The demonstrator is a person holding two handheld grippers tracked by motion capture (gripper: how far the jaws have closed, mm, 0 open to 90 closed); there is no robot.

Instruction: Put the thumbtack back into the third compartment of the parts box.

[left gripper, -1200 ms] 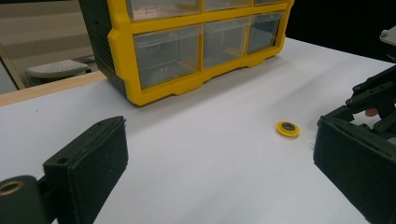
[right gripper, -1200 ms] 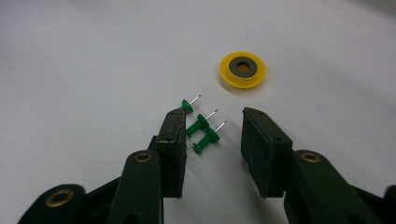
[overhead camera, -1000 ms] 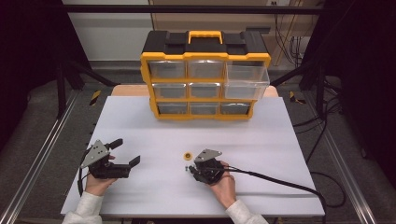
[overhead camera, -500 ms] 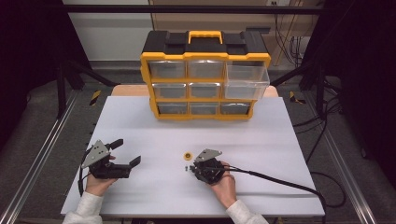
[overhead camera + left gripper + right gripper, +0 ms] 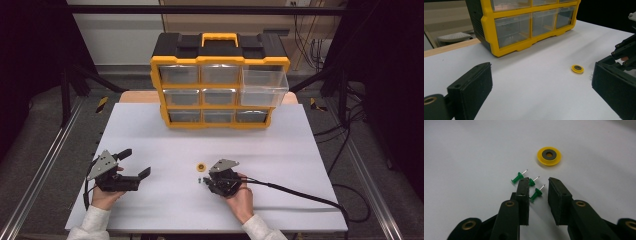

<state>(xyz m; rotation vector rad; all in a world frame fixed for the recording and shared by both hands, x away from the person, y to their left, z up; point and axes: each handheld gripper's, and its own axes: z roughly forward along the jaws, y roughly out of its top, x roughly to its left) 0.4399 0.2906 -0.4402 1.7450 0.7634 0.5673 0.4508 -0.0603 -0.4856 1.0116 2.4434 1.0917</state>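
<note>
Working at the near edge of the white table [image 5: 300, 150], we hold our right gripper [image 5: 537, 191] low over three green push pins [image 5: 535, 194] so its tips can straddle just one. Its jaws have just been opening a little after a squeeze; one pin lies between them, the pads not yet pressing on it, while the middle pin lies partly behind the left jaw's tip and the third just beyond that jaw. We keep the gap narrow, we judge, so that only a single pin gets caught.

Just past the pins lies a small yellow disc [image 5: 549, 156] with a dark ring at its centre, flat on the table and apart from them.

Our left gripper [image 5: 131, 165] rests off to the side, jaws wide apart and holding nothing, out of the right one's way.

At the far side stands the yellow and black drawer organizer [image 5: 220, 82], its top right drawer [image 5: 264, 87] pulled out, probably ready for small parts.
</note>
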